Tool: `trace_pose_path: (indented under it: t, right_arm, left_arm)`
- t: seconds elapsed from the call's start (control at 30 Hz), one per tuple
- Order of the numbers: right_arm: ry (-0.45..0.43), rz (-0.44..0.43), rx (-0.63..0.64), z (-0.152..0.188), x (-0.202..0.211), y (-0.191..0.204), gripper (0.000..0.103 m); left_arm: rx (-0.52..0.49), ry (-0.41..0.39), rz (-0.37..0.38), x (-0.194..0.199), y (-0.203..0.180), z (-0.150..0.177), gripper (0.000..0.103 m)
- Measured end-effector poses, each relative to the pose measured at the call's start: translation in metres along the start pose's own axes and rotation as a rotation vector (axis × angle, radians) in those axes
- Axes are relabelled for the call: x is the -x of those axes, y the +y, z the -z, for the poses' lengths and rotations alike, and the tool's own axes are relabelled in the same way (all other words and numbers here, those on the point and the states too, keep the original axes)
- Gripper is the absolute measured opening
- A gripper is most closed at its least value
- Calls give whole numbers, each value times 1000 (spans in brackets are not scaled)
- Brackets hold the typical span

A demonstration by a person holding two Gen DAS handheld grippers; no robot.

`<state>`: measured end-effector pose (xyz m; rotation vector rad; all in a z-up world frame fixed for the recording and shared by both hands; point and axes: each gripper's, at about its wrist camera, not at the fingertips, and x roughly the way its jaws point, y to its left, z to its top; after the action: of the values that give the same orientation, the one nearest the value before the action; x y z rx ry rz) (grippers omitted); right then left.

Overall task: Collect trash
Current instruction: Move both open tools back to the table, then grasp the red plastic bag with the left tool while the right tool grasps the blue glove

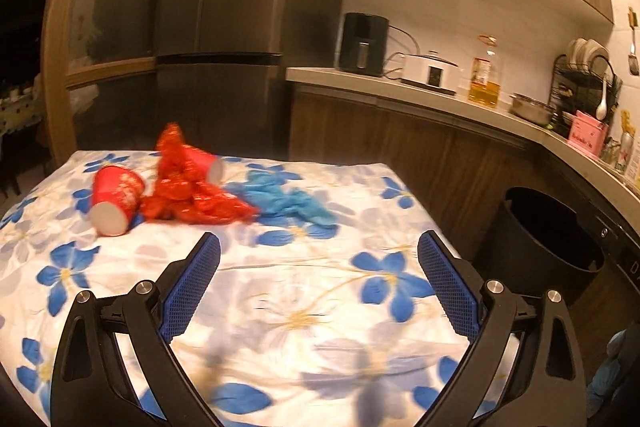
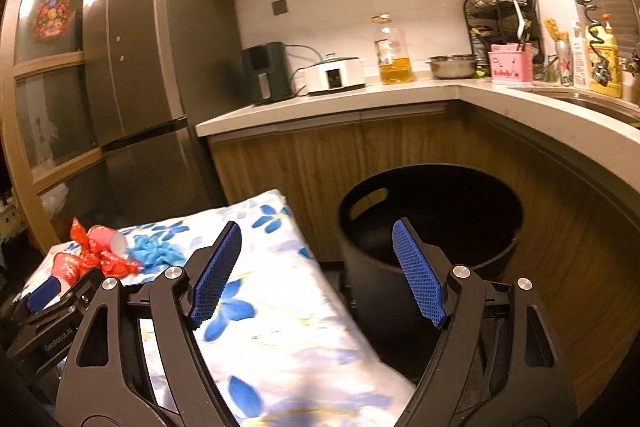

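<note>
Trash sits in a heap at the far end of the table draped in a white cloth with blue flowers point(image 1: 320, 307): a red paper cup lying on its side point(image 1: 114, 201), a crumpled red foil wrapper point(image 1: 188, 187) draped over what looks like a second red cup point(image 1: 208, 165), though blur makes that uncertain, and a bunched blue plastic glove point(image 1: 288, 201) touching the wrapper.

The left gripper point(image 1: 318, 247) hangs spread wide and empty above the cloth; the heap lies ahead of its fingers at eleven o'clock, well apart. The right gripper point(image 2: 316, 243) is likewise spread and empty, the round black bin point(image 2: 432, 227) just past it at one o'clock.

To do this well, I judge the left should lower over one item only, the near cup, squeeze its wall gently, then carry it right to the bin.
</note>
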<state>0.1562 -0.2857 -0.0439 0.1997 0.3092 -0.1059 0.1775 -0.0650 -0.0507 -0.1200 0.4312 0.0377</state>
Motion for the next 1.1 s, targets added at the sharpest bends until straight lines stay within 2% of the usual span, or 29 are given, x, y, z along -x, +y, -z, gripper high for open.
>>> trace_pose_path:
  t: [0.23, 0.47, 0.67, 1.0, 1.1]
  right_arm:
    - [38, -72, 25, 15, -20, 48, 77]
    - [72, -142, 64, 27, -44, 101, 77]
    - [77, -172, 75, 29, -60, 129, 77]
    - [96, -191, 84, 26, -97, 154, 77]
    - [113, -202, 71, 27, -108, 160, 77]
  left_arm:
    - [37, -15, -102, -2, 53, -2, 95]
    - [55, -47, -172, -17, 91, -15, 95]
    - [37, -74, -197, -51, 105, -39, 95]
    - [25, -5, -212, -112, 113, -50, 94]
    - [9, 20, -214, -124, 114, -48, 90]
